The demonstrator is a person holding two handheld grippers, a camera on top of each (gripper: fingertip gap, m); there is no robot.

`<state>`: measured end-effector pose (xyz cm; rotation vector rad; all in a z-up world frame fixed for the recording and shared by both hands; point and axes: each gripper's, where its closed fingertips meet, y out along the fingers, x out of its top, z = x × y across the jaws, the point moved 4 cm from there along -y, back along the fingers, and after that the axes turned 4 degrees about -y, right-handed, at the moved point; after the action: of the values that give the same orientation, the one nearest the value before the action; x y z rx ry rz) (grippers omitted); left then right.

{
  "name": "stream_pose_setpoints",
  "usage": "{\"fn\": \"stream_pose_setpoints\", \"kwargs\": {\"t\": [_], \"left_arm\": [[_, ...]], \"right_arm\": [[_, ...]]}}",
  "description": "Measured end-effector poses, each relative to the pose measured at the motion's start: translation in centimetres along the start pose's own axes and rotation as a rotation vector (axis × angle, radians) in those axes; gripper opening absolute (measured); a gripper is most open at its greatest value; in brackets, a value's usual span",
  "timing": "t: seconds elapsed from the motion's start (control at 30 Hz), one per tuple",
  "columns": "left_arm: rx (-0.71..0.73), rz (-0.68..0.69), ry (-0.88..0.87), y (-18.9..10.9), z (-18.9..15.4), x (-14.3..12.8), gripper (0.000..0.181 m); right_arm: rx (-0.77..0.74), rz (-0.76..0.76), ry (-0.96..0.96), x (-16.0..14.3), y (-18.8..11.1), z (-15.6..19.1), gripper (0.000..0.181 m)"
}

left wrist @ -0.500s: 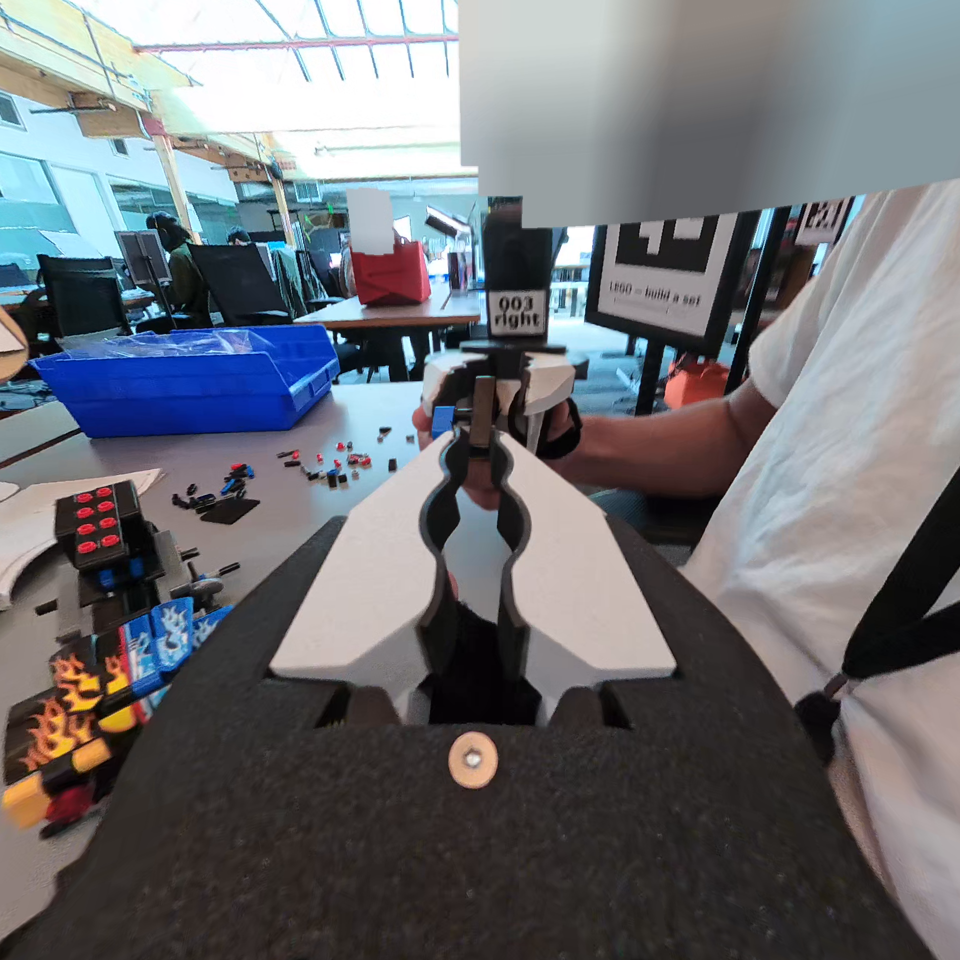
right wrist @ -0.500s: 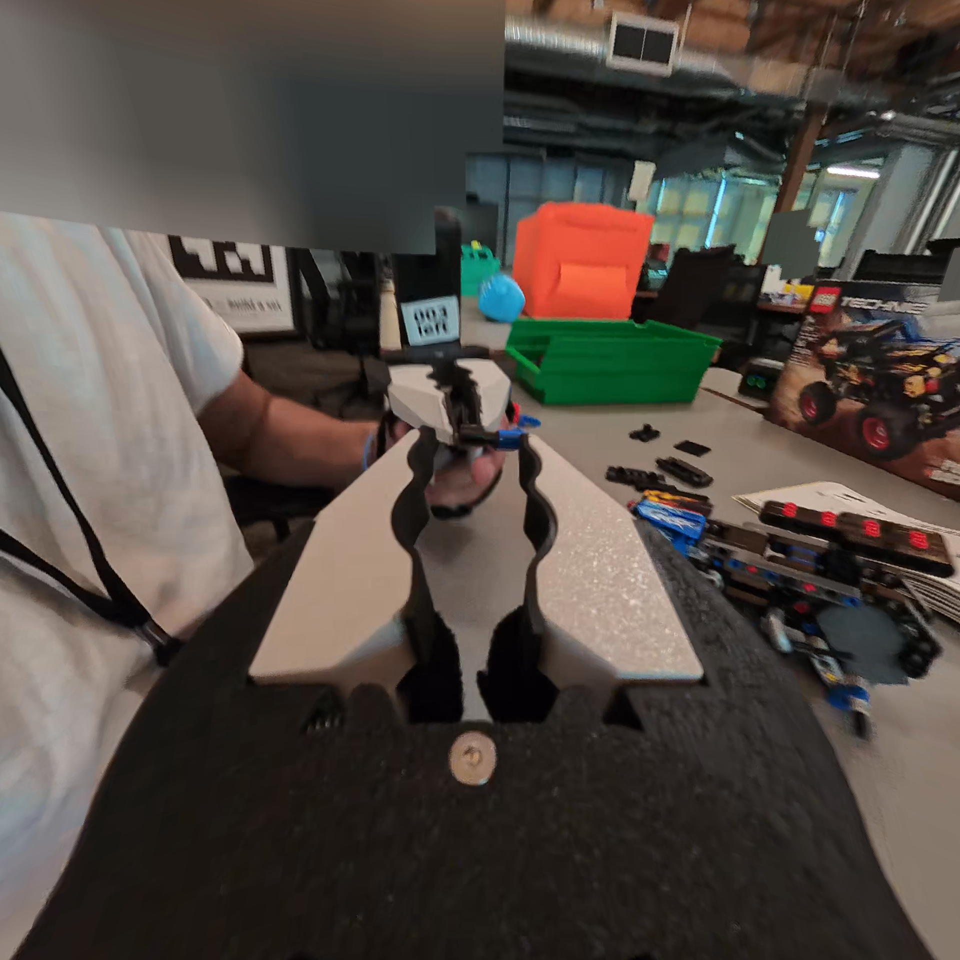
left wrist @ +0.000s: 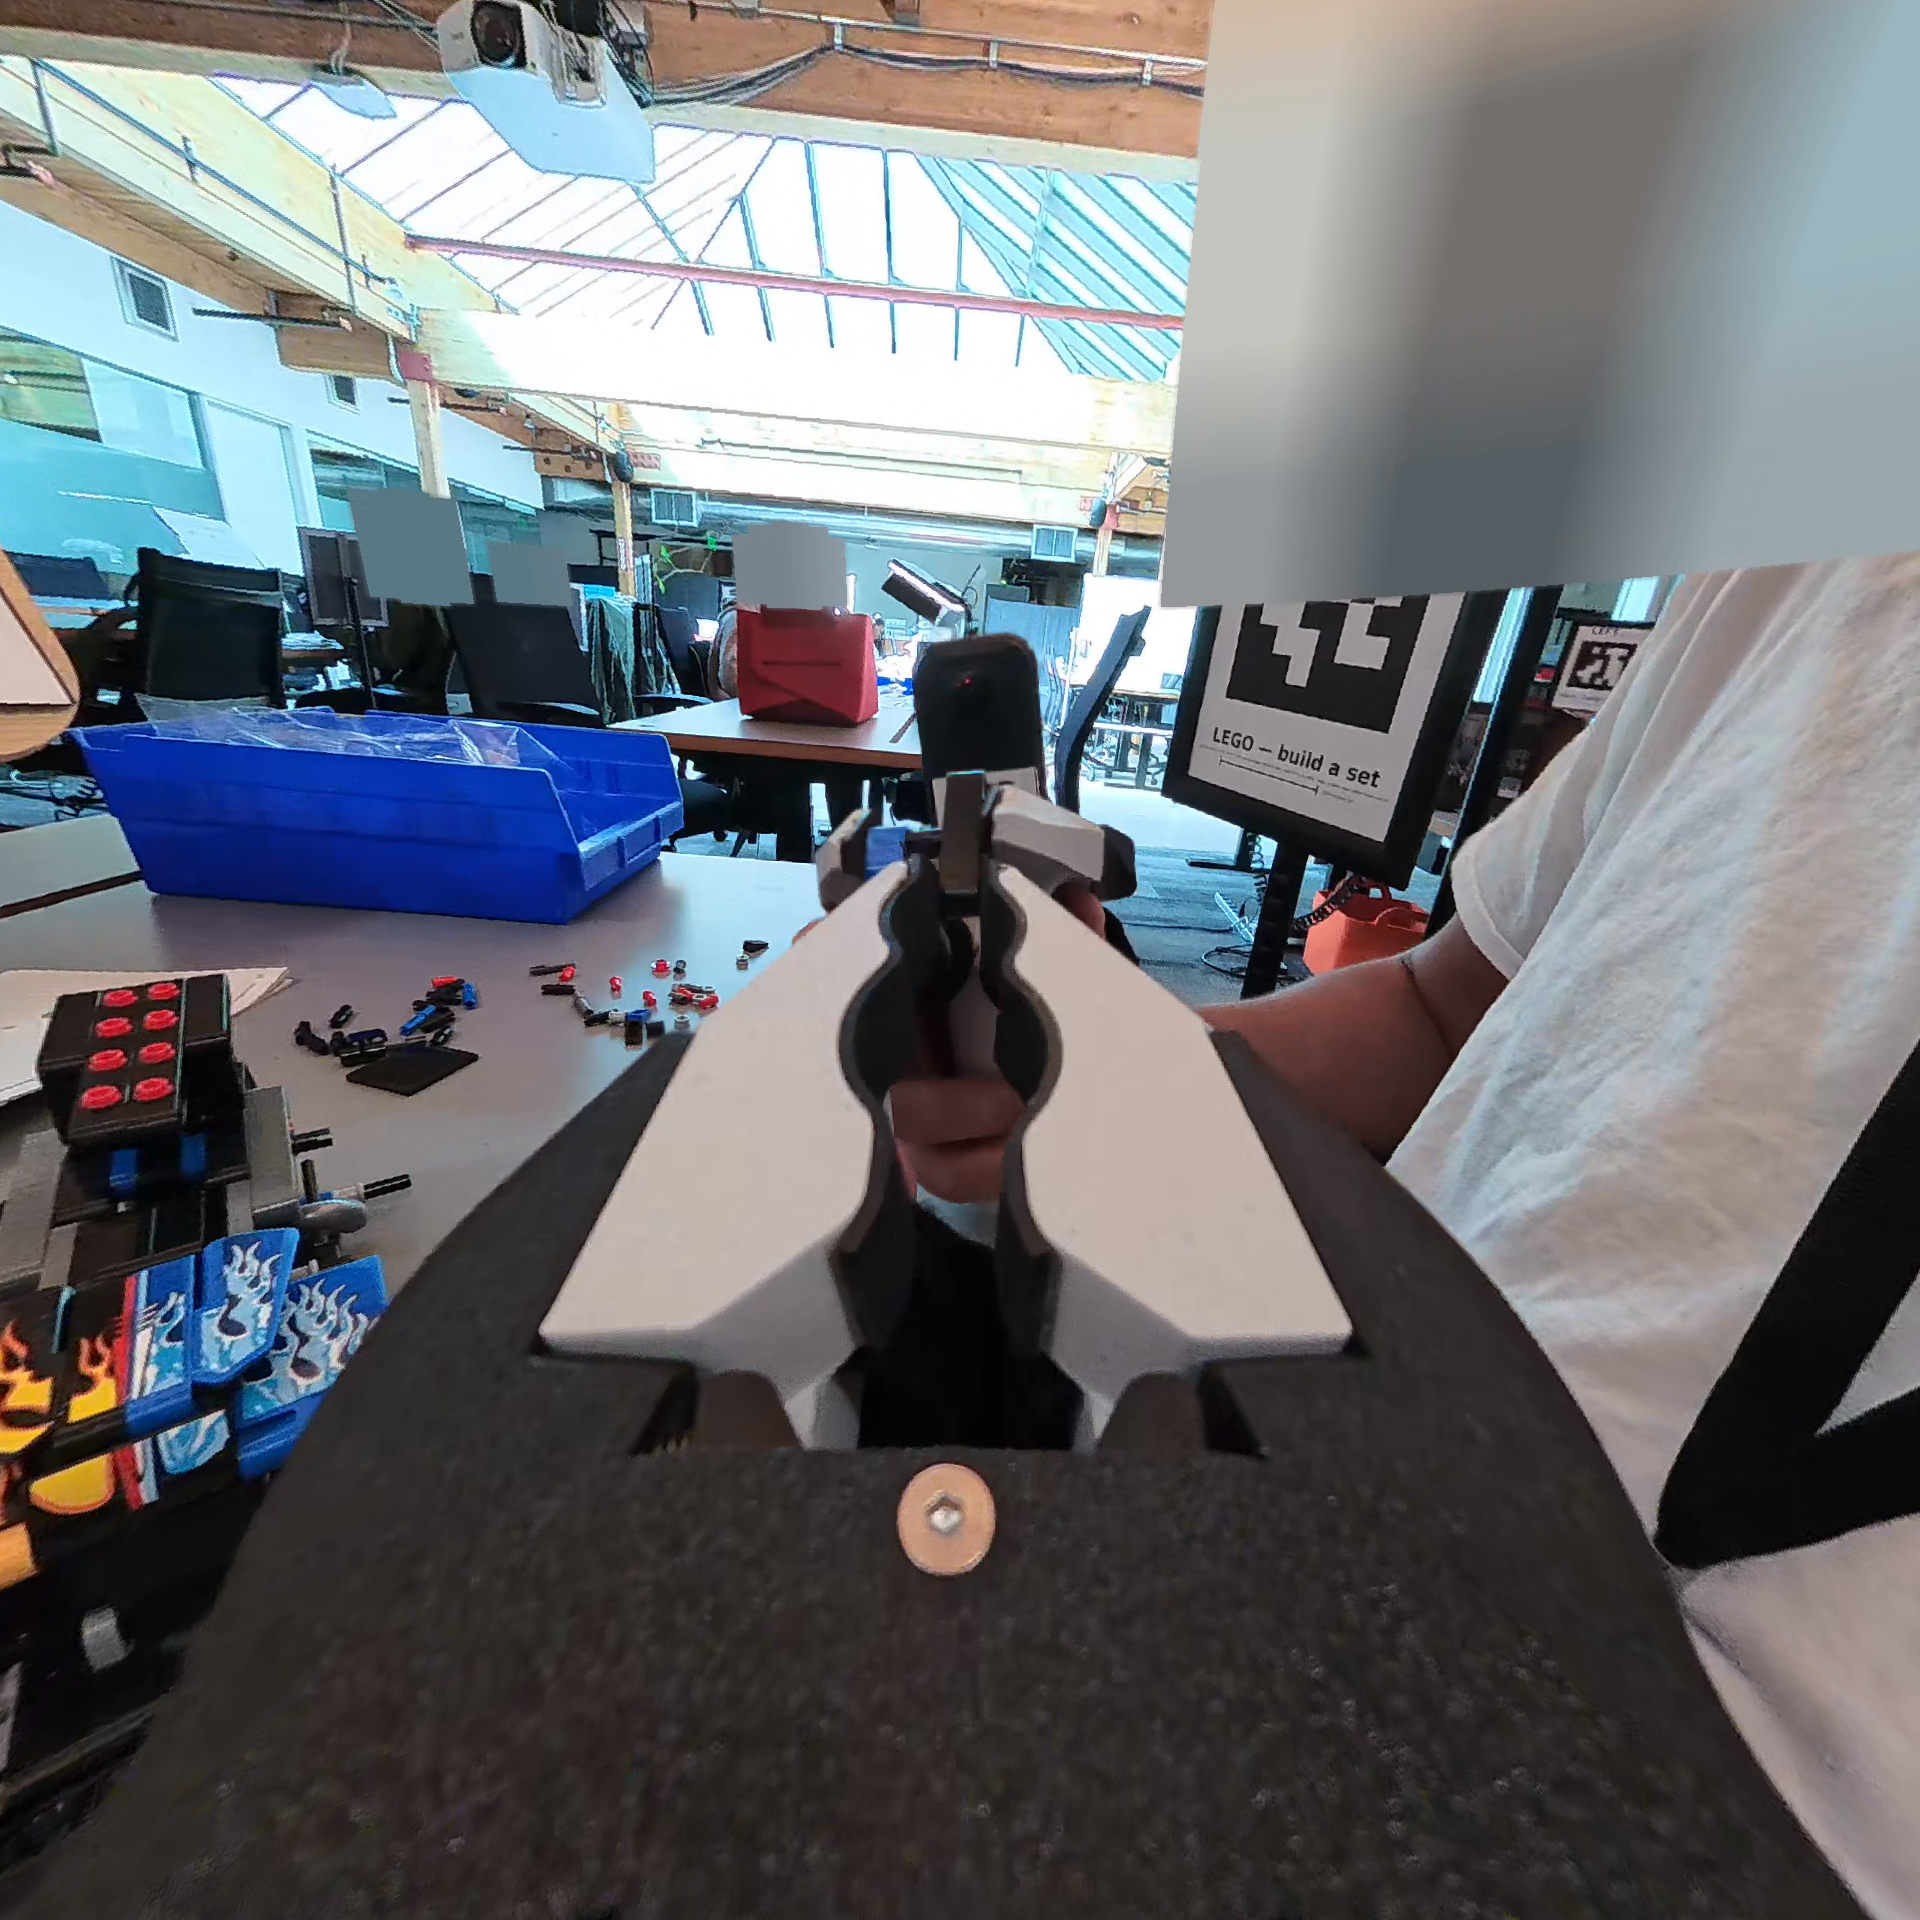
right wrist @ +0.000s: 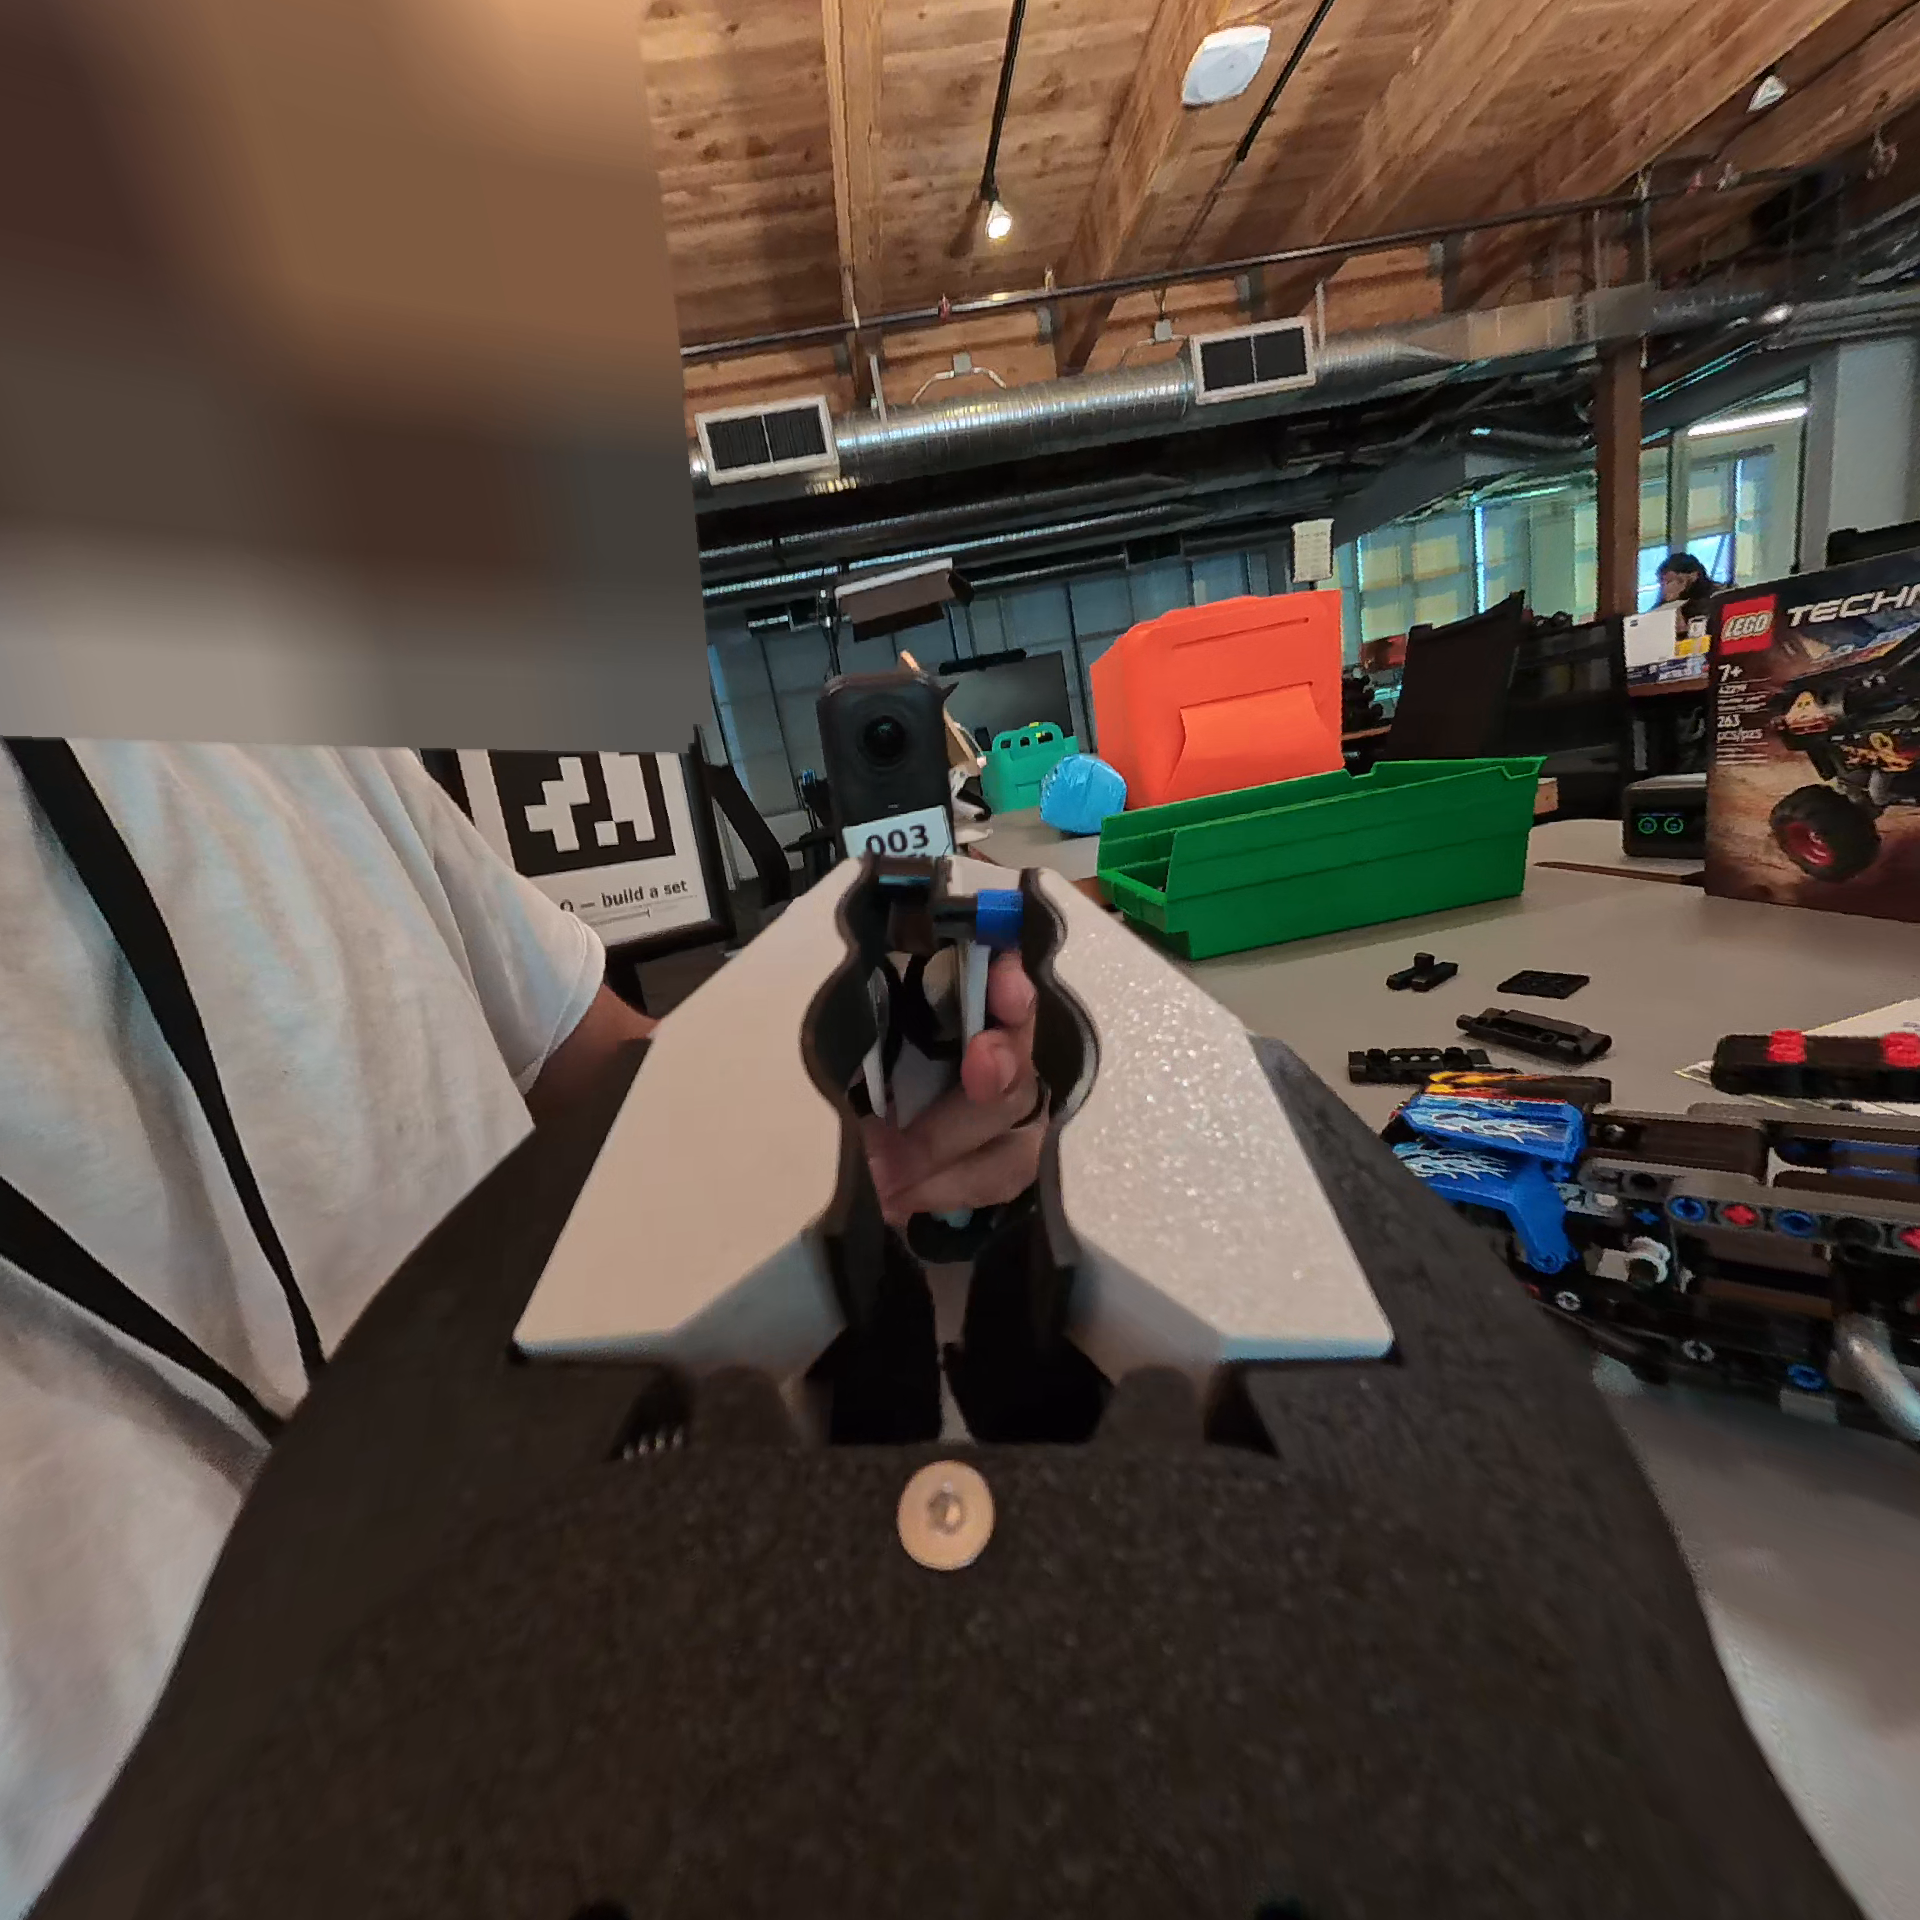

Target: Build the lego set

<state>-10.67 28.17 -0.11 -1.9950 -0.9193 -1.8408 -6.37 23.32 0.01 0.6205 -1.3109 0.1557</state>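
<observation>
Both grippers are raised above the table [left wrist: 540,966], tips facing each other. Left gripper [left wrist: 958,883] is clenched on a thin dark grey piece [left wrist: 961,842], standing upright betw. its tips. Right gripper [right wrist: 940,904] is clamped on a small blue peg [right wrist: 995,914], lying crosswise at its tips. Half-built truck [right wrist: 1714,1226] w/ blue flame panels sits on the table beside them; loose small parts [left wrist: 613,997] lie further out, near a blue bin [left wrist: 395,810].

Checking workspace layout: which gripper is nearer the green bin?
Left. The green bin lies beyond the meeting tips, on the side of the left gripper; the right gripper faces it from farther back.
</observation>
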Motion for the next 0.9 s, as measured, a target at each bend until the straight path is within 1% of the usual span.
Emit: {"fn": "stream_pose_setpoints", "kwargs": {"t": [0.2, 0.5, 0.63, 0.73, 0.9], "left_arm": [[0.015, -0.029, -0.012, 0.1, 0.1, 0.0, 0.006], [0.047, -0.016, 0.026, 0.0, 0.5, 0.1, 0.006], [0.104, 0.062, 0.063, -0.1, 1.1, -0.4, 0.007], [0.096, 0.118, 0.054, -0.2, 1.6, -1.0, 0.008], [0.085, 0.226, 0.144, -0.1, 1.7, -2.5, 0.007]], "right_arm": [[-0.014, -0.097, 0.082, 0.2, 0.2, -0.2, 0.024], [-0.027, -0.065, 0.088, -0.2, 0.3, -0.6, 0.023], [-0.08, 0.003, 0.025, -0.5, 0.2, -1.3, 0.023], [-0.108, 0.061, -0.034, -0.7, 0.0, -1.6, 0.023], [-0.086, 0.197, -0.126, -1.7, 0.1, -1.5, 0.024]]}}
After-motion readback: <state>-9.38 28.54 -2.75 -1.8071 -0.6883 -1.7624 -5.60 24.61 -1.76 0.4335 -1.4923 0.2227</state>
